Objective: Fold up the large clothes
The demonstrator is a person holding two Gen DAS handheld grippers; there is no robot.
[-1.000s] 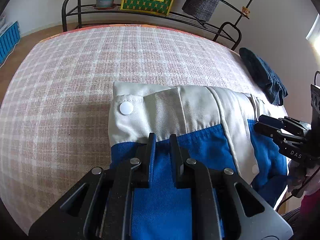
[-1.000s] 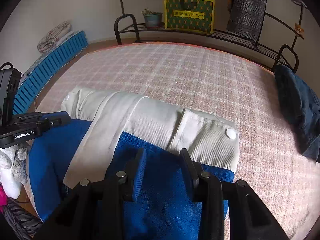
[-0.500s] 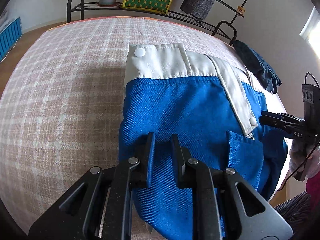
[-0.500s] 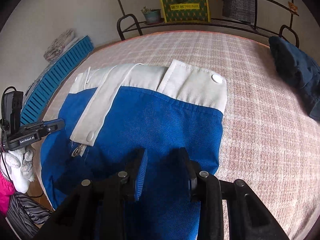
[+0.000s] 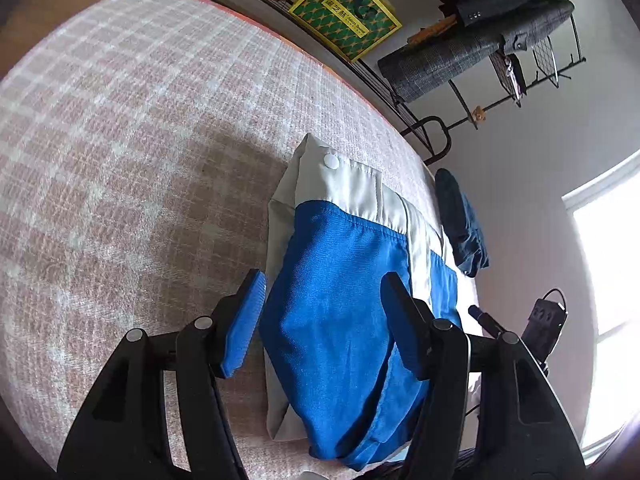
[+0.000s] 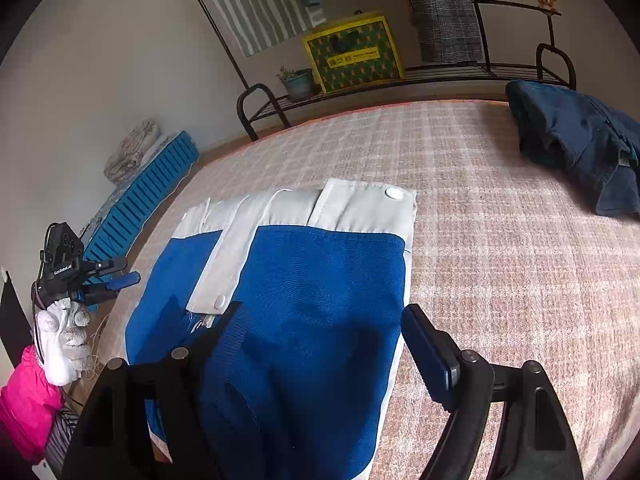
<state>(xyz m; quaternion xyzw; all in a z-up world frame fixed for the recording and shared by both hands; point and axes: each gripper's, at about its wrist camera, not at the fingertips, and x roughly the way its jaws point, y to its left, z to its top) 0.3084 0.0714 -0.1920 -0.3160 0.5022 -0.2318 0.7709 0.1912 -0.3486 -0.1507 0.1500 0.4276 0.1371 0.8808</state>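
the folded blue and white jacket is laid flat on the checked bed. both the left gripper and the right gripper have just been opened wide above it; nothing is held. a dark garment is seen well apart.

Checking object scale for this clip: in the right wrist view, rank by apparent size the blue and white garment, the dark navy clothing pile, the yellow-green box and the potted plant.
1. Blue and white garment, nearest the camera
2. Dark navy clothing pile
3. Yellow-green box, farther back, so true size is unsure
4. Potted plant
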